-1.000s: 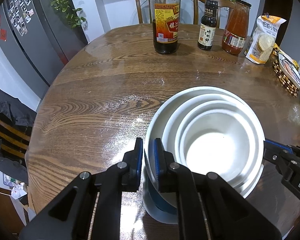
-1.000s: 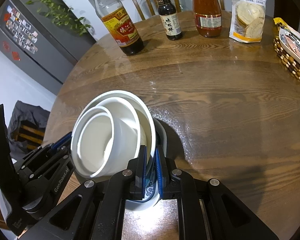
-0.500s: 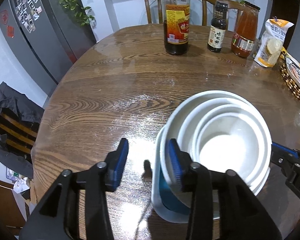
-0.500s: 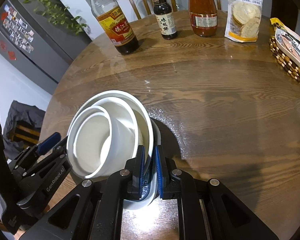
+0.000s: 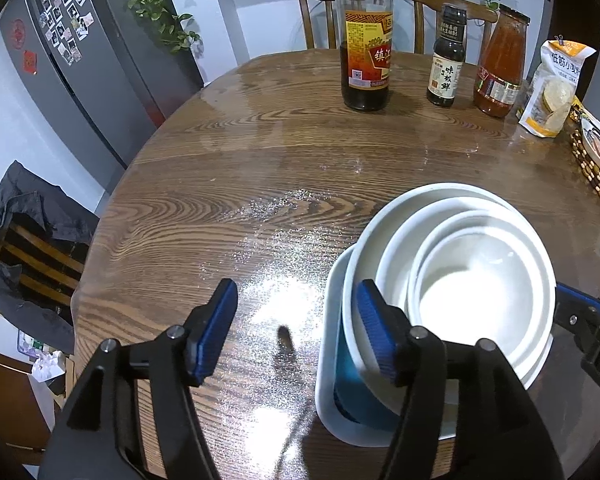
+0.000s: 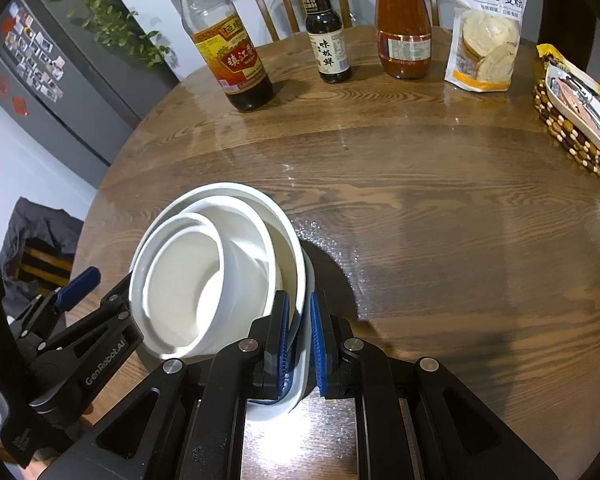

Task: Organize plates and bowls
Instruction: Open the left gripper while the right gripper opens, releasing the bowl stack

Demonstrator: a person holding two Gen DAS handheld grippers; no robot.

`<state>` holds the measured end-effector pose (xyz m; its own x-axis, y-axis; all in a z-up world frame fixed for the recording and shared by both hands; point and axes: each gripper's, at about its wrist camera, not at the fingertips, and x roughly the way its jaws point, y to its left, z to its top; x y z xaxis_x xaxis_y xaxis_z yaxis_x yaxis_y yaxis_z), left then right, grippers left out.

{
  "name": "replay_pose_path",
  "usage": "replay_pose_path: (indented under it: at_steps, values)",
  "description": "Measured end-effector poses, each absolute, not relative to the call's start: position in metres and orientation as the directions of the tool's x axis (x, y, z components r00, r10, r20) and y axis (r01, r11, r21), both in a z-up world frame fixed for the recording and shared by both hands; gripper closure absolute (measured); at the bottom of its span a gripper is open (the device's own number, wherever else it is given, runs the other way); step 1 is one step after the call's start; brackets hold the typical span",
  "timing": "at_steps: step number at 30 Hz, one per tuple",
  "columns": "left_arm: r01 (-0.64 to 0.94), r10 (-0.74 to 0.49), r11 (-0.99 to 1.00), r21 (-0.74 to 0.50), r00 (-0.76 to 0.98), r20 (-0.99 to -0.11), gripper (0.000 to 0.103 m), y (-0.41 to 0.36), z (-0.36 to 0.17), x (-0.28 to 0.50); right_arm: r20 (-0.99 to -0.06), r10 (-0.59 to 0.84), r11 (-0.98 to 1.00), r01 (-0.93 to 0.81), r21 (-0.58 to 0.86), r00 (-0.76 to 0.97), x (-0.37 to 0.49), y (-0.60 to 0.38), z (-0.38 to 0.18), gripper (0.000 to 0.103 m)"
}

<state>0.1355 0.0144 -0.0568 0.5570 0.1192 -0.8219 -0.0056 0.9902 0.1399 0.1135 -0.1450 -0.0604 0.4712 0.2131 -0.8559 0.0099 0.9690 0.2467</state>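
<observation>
A stack of nested white bowls (image 5: 476, 280) sits in a larger white dish with a blue inside (image 5: 332, 360) on the round wooden table (image 5: 260, 184). My left gripper (image 5: 296, 328) is open; its right finger overlaps the stack's left rim, its left finger is over bare table. In the right wrist view my right gripper (image 6: 300, 336) is shut on the rim of the outer dish (image 6: 300, 384), with the stacked bowls (image 6: 204, 276) to its left. The left gripper (image 6: 80, 320) shows at the lower left there.
A vinegar bottle (image 5: 366, 40), a small soy bottle (image 5: 446, 60), a red sauce jar (image 5: 500, 64) and a flour bag (image 5: 556, 88) stand along the far edge. A beaded mat with a tray (image 6: 576, 116) lies at right. A fridge (image 5: 80, 60) stands left.
My left gripper has opened off the stack's left rim and drawn back a little. My right gripper stays shut on the dish rim.
</observation>
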Motion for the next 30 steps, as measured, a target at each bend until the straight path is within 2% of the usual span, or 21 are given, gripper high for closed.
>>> replay_pose_path:
  at_steps: [4, 6, 13, 17, 24, 30]
  values:
    - [-0.015, 0.124, 0.990, 0.139, 0.555, -0.822, 0.035, 0.016, -0.057, 0.136, -0.857, 0.197, 0.972, 0.018, 0.233, 0.476, 0.113, -0.146, -0.060, 0.082]
    - [-0.023, 0.129, 0.990, 0.140, 0.555, -0.822, 0.032, 0.018, -0.057, 0.136, -0.858, 0.196, 0.972, 0.022, 0.234, 0.475, 0.113, -0.146, -0.061, 0.082]
    - [-0.025, 0.127, 0.990, 0.136, 0.554, -0.823, 0.031, 0.019, -0.058, 0.136, -0.858, 0.178, 0.976, 0.024, 0.216, 0.481, 0.112, -0.144, -0.059, 0.081]
    - [-0.035, 0.130, 0.990, 0.133, 0.552, -0.823, 0.025, 0.021, -0.058, 0.136, -0.858, 0.174, 0.976, 0.029, 0.214, 0.484, 0.111, -0.145, -0.059, 0.081]
    - [-0.048, 0.128, 0.991, 0.122, 0.548, -0.827, 0.022, 0.025, -0.059, 0.137, -0.857, 0.140, 0.980, 0.053, 0.191, 0.496, 0.111, -0.149, -0.057, 0.060]
    - [-0.053, 0.130, 0.991, 0.121, 0.549, -0.825, 0.018, 0.026, -0.059, 0.136, -0.852, 0.134, 0.980, 0.058, 0.188, 0.507, 0.109, -0.153, -0.053, 0.058]
